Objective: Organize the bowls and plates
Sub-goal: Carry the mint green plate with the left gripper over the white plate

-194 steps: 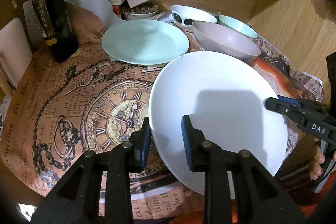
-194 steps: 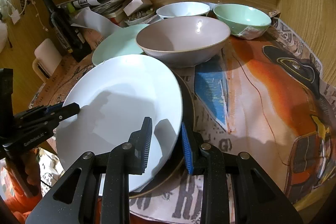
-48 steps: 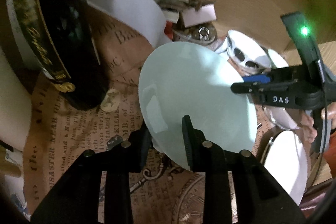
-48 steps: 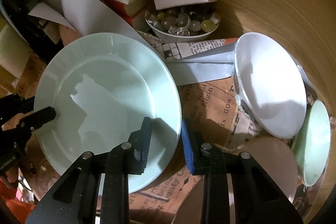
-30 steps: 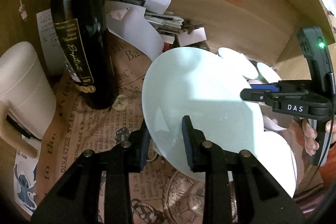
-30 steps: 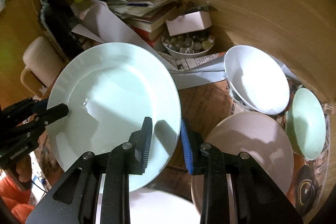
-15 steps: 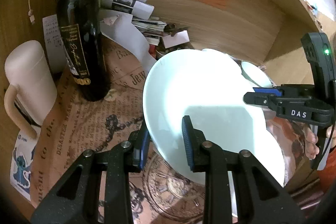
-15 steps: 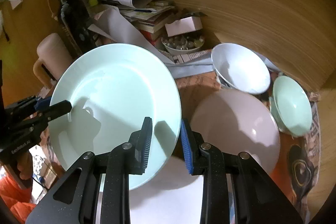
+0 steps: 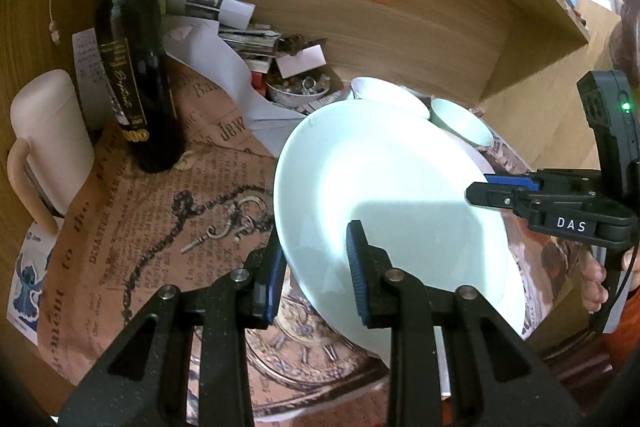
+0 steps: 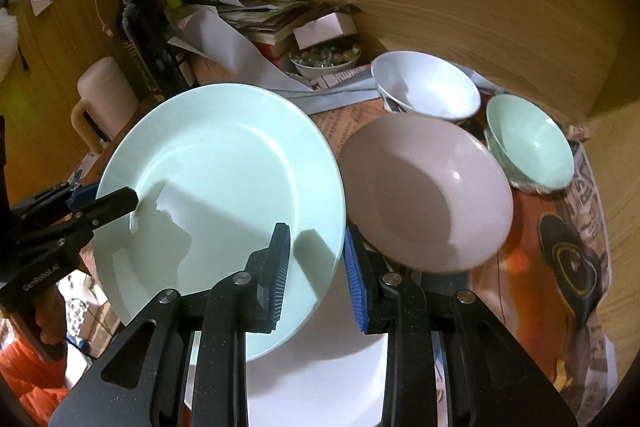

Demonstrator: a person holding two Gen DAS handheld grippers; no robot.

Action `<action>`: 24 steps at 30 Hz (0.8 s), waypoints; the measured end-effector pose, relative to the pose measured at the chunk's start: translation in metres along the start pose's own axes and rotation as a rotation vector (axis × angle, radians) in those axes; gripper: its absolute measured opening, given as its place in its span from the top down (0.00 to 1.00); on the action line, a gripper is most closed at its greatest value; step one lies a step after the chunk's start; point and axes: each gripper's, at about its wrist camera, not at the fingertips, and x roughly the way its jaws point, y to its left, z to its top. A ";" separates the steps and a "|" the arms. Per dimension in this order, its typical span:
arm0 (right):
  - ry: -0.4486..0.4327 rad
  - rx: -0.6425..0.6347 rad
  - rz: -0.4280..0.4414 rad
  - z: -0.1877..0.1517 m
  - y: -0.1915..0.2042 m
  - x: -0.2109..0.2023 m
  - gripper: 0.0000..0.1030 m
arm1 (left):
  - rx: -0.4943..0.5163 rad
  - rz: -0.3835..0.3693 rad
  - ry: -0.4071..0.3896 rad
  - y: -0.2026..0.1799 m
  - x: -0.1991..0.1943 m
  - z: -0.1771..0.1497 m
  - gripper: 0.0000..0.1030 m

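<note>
1. Holding the mint plate [image 10: 224, 187] tilted in the air, the left gripper [image 9: 316, 259] and the right gripper [image 10: 316, 267] each have their tongs clamped on opposite edges of its rim, above a white plate [image 10: 320, 379] at 6 o'clock.
2. Three bowls sit empty: a pink bowl [image 10: 428, 195] at 3 o'clock from the plate, a white bowl [image 10: 428, 87] at 1 o'clock, a green bowl [image 10: 532, 143] beyond.
3. A small dish [image 10: 326, 61] at 12 o'clock holds round beads.
4. Newspaper-print paper [image 9: 132, 227] covers the desk under a wooden back wall [image 9: 400, 39].
5. A wine bottle [image 9: 136, 67] and a cream mug [image 9: 48, 143] stand at 9 to 10 o'clock, with stacked papers [image 10: 240, 7] behind.
</note>
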 end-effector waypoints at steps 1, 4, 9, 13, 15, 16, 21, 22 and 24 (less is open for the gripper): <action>-0.002 0.004 0.000 -0.003 -0.001 -0.002 0.76 | 0.002 -0.001 0.002 -0.002 -0.001 -0.002 0.73; -0.007 0.012 0.000 -0.011 -0.005 -0.006 0.76 | 0.008 -0.007 0.007 -0.008 -0.002 -0.007 0.73; -0.005 0.030 0.003 -0.024 -0.012 -0.011 0.76 | 0.021 -0.010 0.021 -0.019 -0.002 -0.015 0.73; 0.003 0.041 0.001 -0.035 -0.017 -0.014 0.76 | 0.039 -0.013 0.031 -0.028 -0.003 -0.022 0.73; 0.006 0.051 0.000 -0.040 -0.020 -0.015 0.76 | 0.047 -0.016 0.040 -0.032 -0.002 -0.025 0.73; 0.008 0.055 0.000 -0.043 -0.022 -0.015 0.76 | 0.051 -0.017 0.045 -0.034 0.000 -0.027 0.73; 0.030 0.084 0.001 -0.055 -0.029 -0.014 0.76 | 0.065 -0.021 0.078 -0.040 0.008 -0.036 0.73; 0.035 0.086 0.000 -0.057 -0.030 -0.013 0.76 | 0.068 -0.021 0.088 -0.041 0.010 -0.039 0.73; 0.039 0.093 -0.001 -0.061 -0.031 -0.013 0.76 | 0.069 -0.025 0.104 -0.043 0.014 -0.043 0.73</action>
